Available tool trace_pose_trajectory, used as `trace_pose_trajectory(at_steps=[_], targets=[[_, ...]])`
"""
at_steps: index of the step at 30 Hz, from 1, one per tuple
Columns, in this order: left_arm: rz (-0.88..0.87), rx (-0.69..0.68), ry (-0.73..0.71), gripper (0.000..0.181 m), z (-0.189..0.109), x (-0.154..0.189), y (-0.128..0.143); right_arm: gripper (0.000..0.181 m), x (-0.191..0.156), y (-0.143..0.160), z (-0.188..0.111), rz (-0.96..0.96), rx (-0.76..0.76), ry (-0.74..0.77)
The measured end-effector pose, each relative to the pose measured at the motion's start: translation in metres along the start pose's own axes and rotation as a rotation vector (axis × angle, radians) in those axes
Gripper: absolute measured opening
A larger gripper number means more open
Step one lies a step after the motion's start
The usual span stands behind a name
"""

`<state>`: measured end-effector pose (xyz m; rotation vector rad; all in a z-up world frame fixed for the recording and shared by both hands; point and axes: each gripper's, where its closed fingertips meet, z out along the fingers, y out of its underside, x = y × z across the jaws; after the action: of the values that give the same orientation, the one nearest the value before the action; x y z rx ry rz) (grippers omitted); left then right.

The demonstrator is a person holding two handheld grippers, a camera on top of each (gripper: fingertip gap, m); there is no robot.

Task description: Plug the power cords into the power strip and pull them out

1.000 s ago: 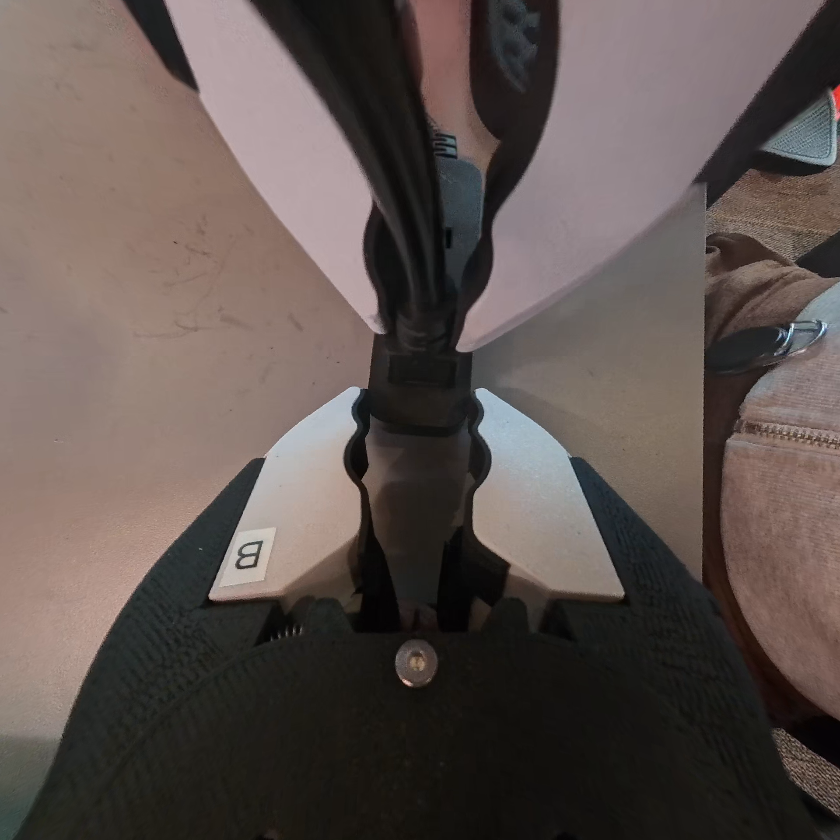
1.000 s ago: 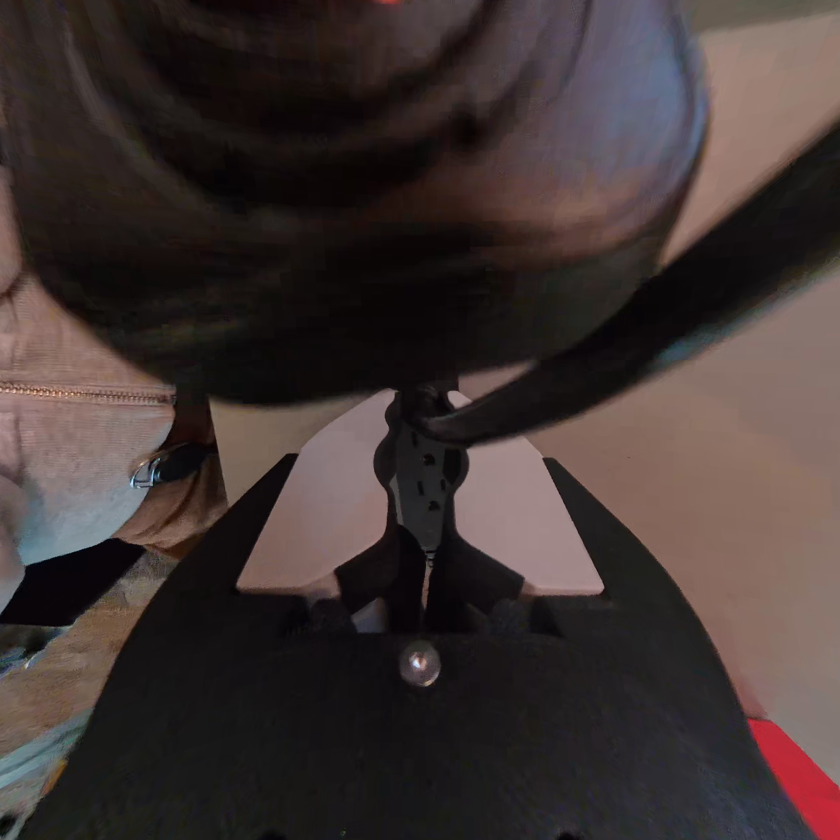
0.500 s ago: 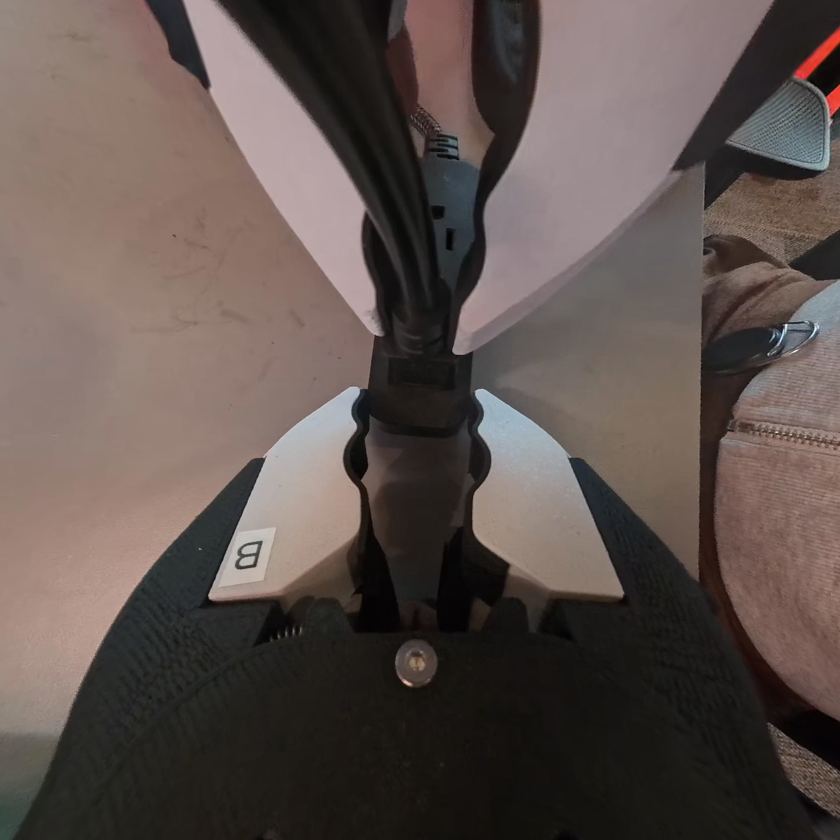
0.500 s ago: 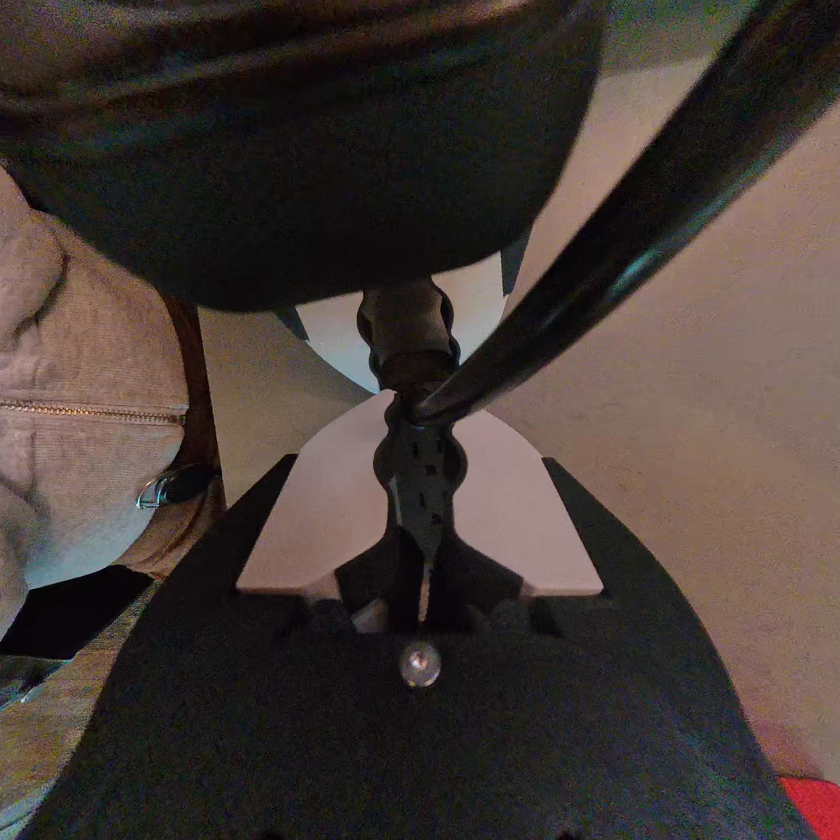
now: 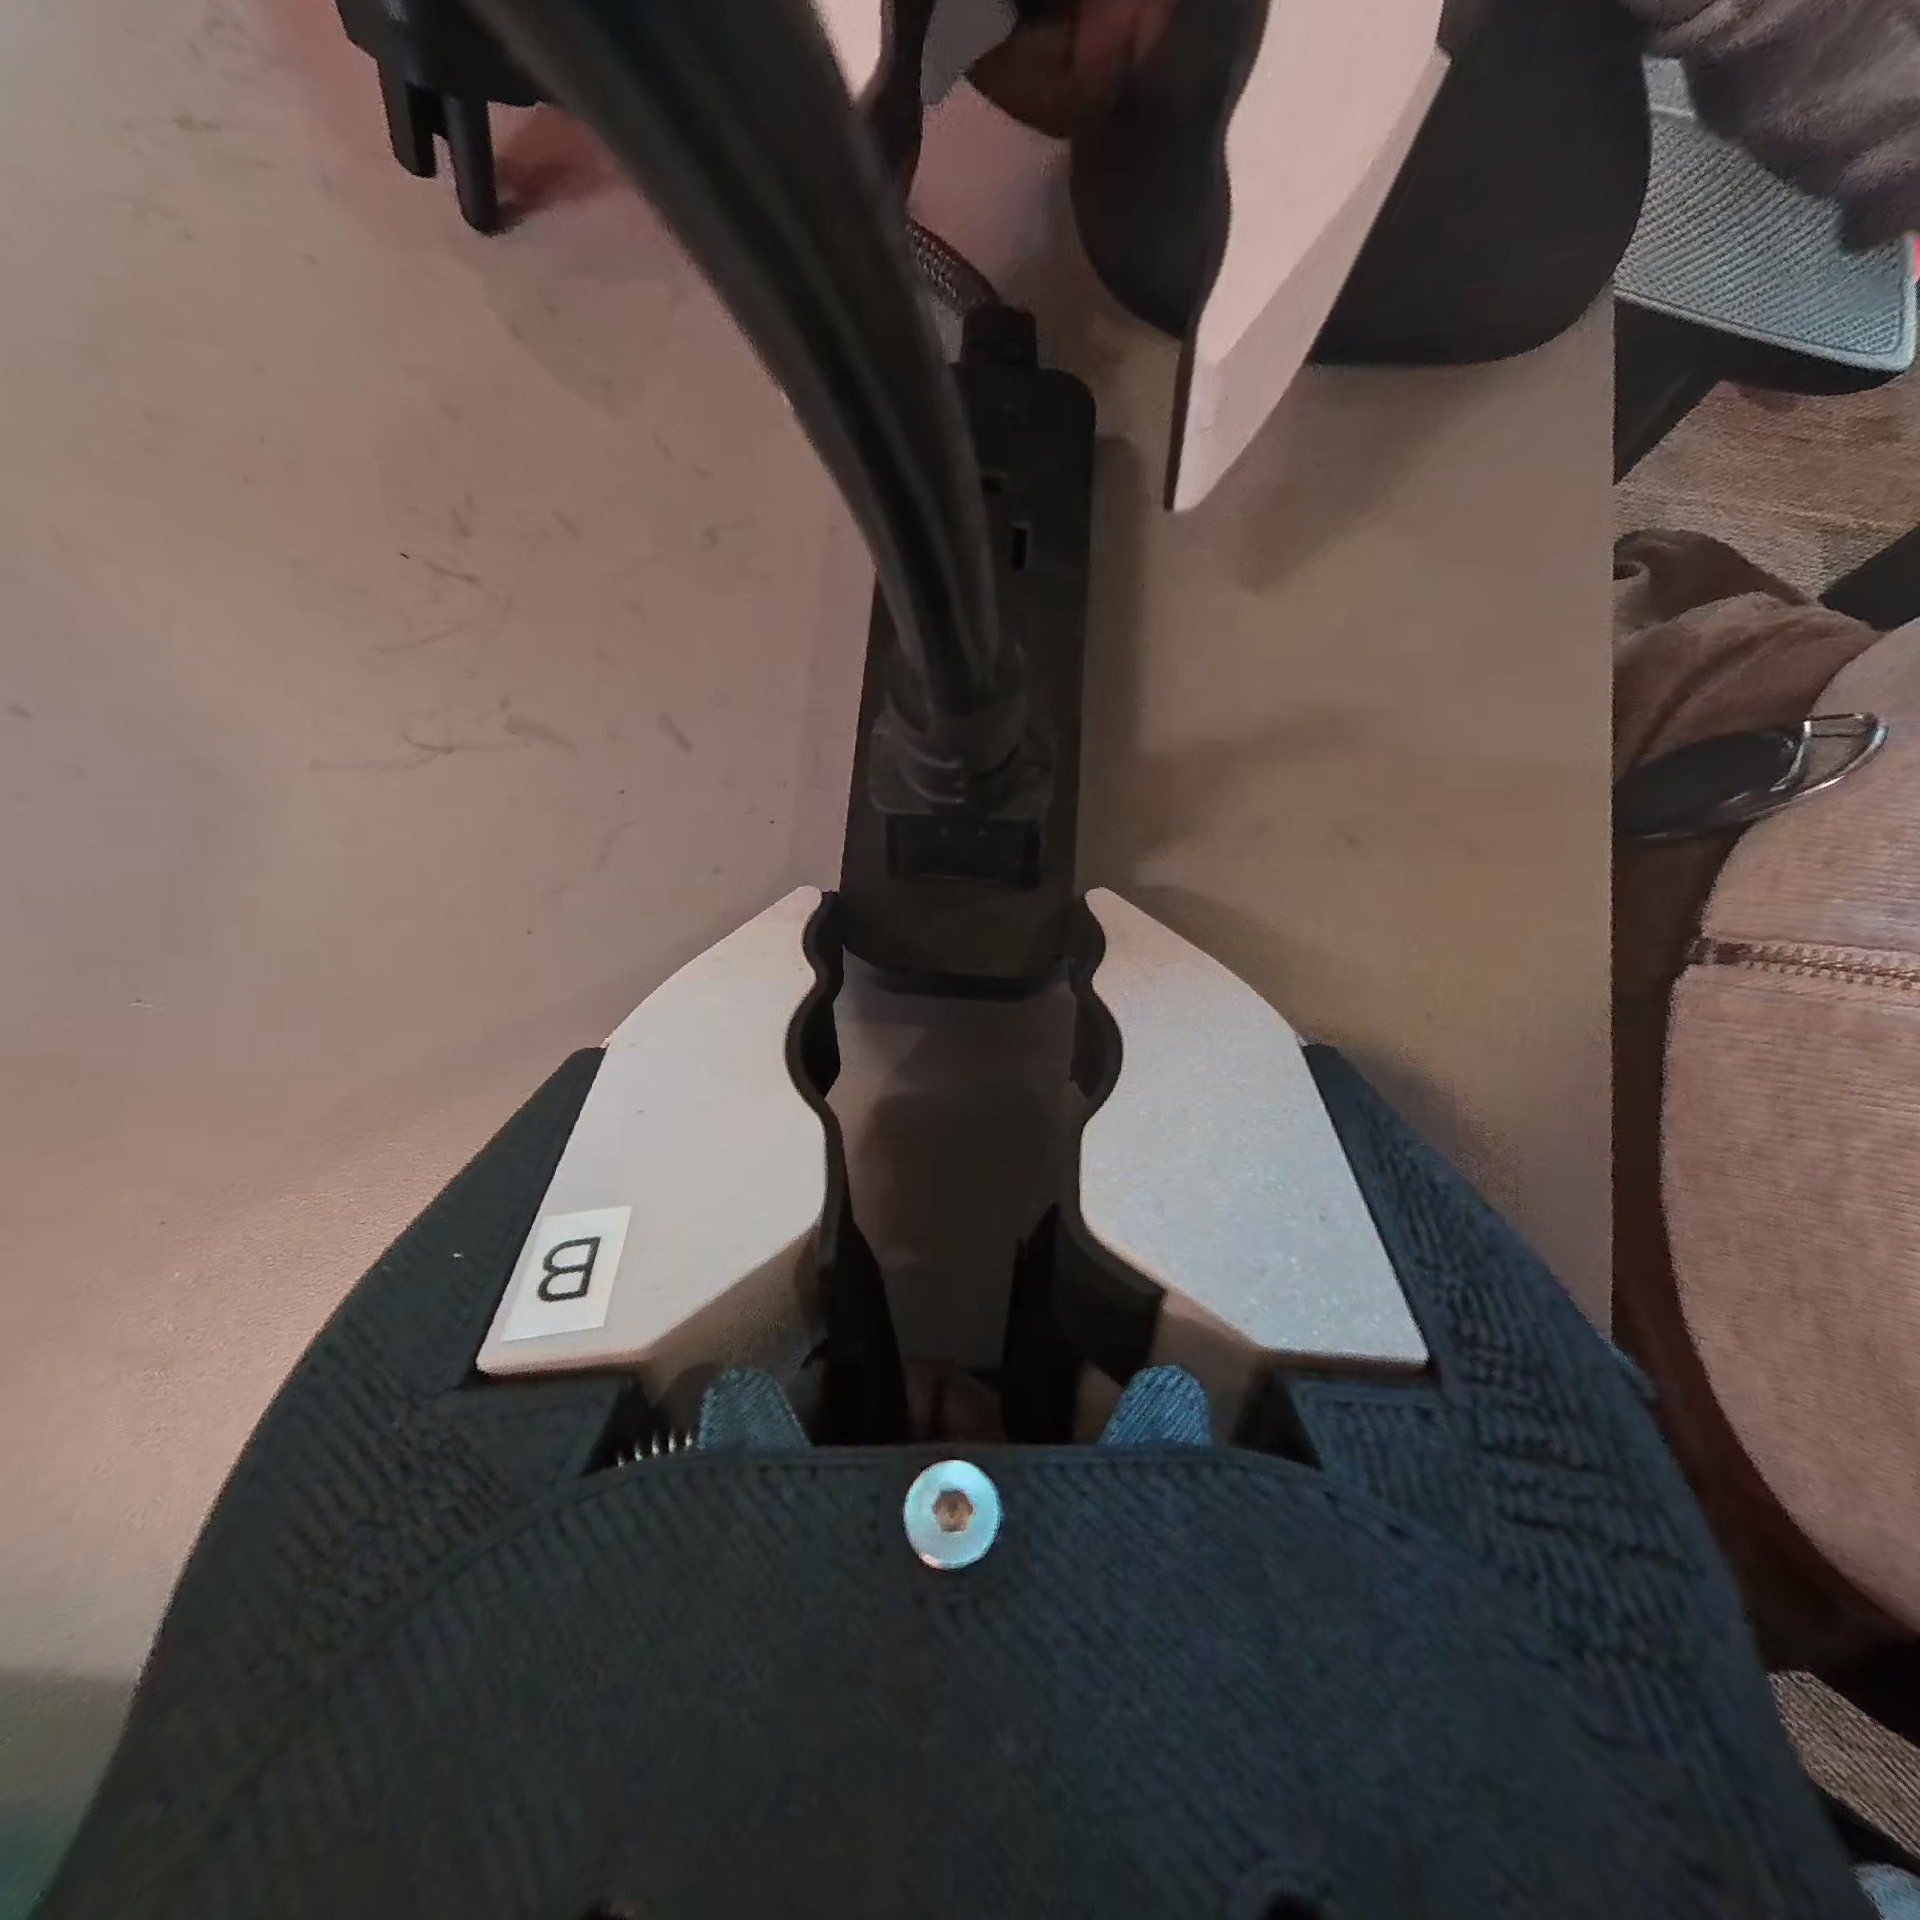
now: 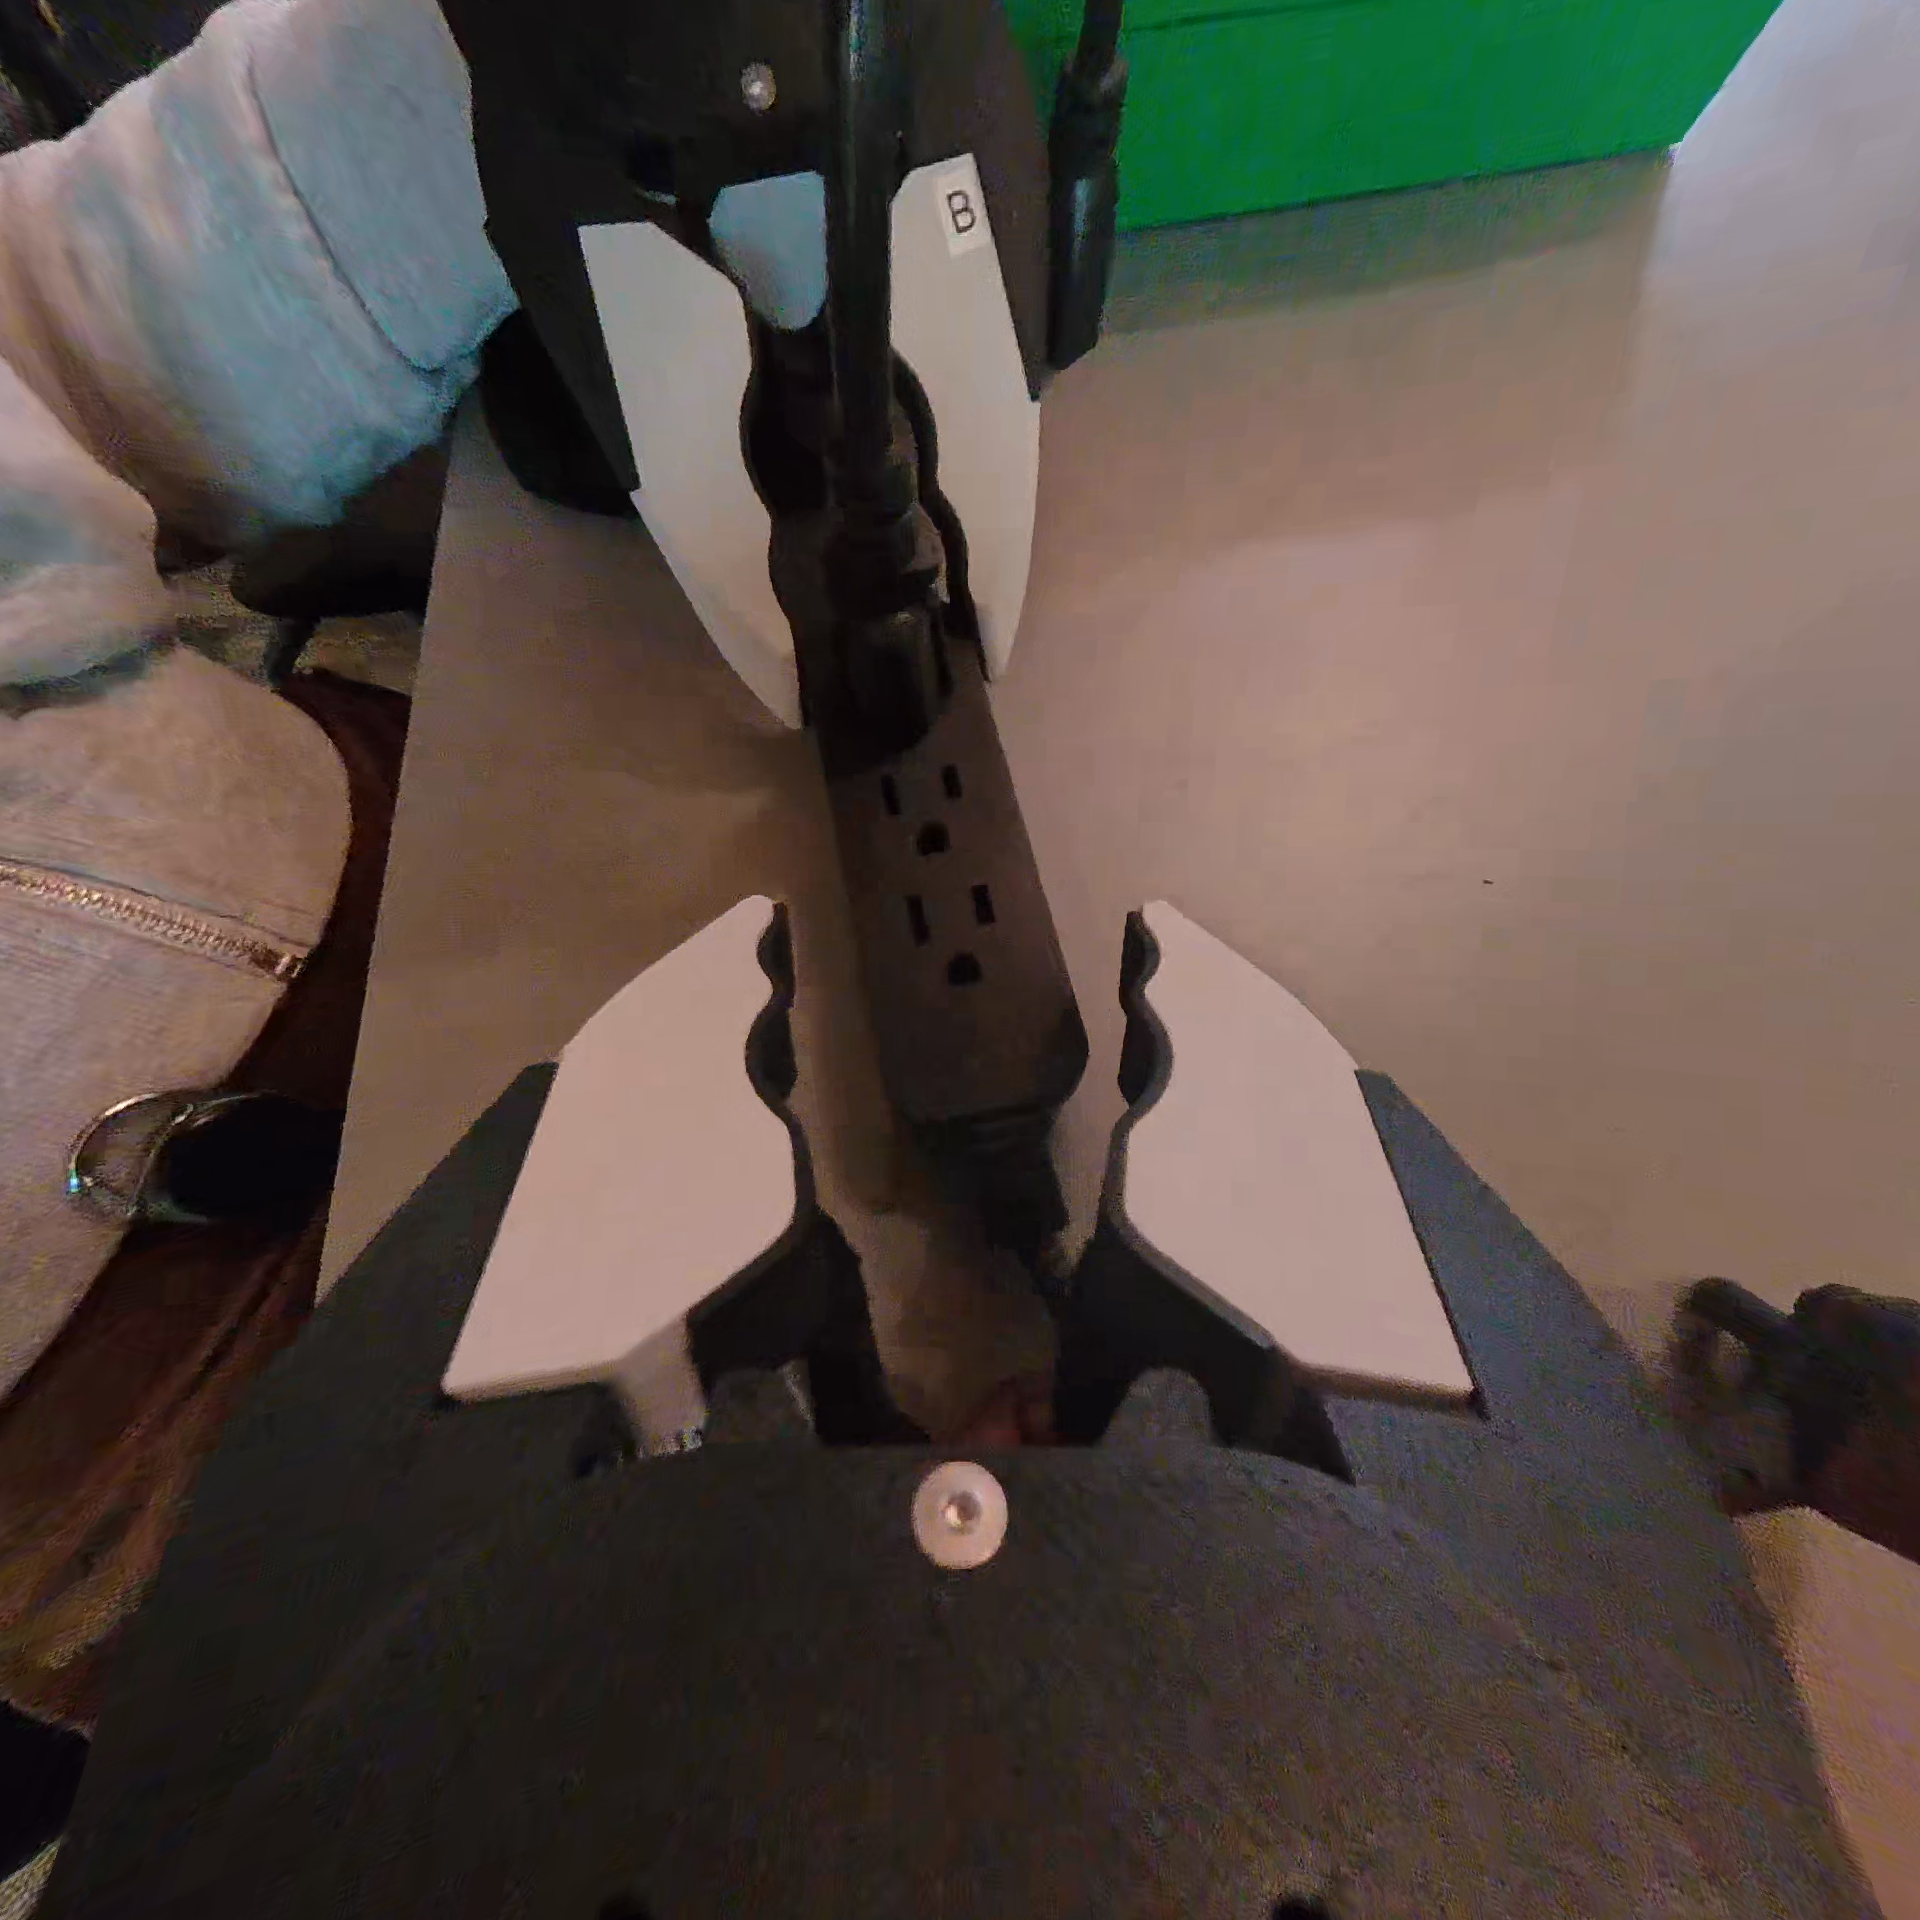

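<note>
A black power strip (image 5: 1029, 499) lies lengthwise on the beige table (image 5: 416, 727). My left gripper (image 5: 951, 925) is shut on its near end. A black plug (image 5: 951, 748) sits in the outlet just beyond my fingertips, and its cord (image 5: 831, 312) rises up and to the left. In the right wrist view my right gripper (image 6: 956, 935) is open, its jaws apart on either side of the strip (image 6: 935, 894) without touching it. Two free outlets show there. The left gripper (image 6: 894, 691) holds the far end around the plug (image 6: 868, 613). One right finger (image 5: 1299, 260) shows at the top of the left wrist view.
A loose black plug (image 5: 436, 114) with bare prongs lies at the far left. The table edge (image 5: 1610, 935) runs close beside the strip, with a person's beige zipped jacket (image 5: 1766, 1195) past it. A dark blurred object (image 6: 1787, 1382) lies at the right. A green wall (image 6: 1403, 104) stands behind. The left gripper's tips are roughly 7 centimetres from the right gripper's.
My right gripper was shut around the plug and cord at the strip; it has opened and drawn back along the strip. The plug stays in the outlet. My left gripper has kept its hold.
</note>
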<state>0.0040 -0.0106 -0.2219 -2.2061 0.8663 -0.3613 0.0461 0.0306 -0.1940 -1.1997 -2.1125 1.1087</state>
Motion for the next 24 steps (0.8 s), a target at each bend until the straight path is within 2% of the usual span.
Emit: trace_pose_trajectory(at_steps=[7, 12, 15, 18, 20, 24], targets=[[0.059, -0.039, -0.062, 0.043, 0.003, -0.002, 0.004, 0.063, 0.004, 0.002, -0.003, -0.019, 0.017, 0.059], [0.089, -0.031, -0.093, 0.043, 0.003, -0.003, 0.003, 0.064, 0.014, 0.023, 0.006, 0.044, -0.142, 0.094], [0.1, -0.025, -0.101, 0.043, 0.002, -0.003, 0.003, 0.066, 0.016, 0.032, 0.011, 0.012, -0.226, 0.128], [0.034, -0.002, -0.091, 0.051, 0.0, -0.007, 0.001, 0.051, 0.011, 0.031, 0.011, -0.032, -0.22, 0.115], [-0.04, 0.027, -0.103, 0.055, -0.003, -0.014, -0.002, 0.05, 0.013, 0.031, 0.01, -0.027, -0.215, 0.125], [-0.143, 0.037, -0.188, 0.05, -0.006, -0.032, -0.001, 0.045, 0.013, 0.03, 0.007, 0.019, -0.191, 0.102]])
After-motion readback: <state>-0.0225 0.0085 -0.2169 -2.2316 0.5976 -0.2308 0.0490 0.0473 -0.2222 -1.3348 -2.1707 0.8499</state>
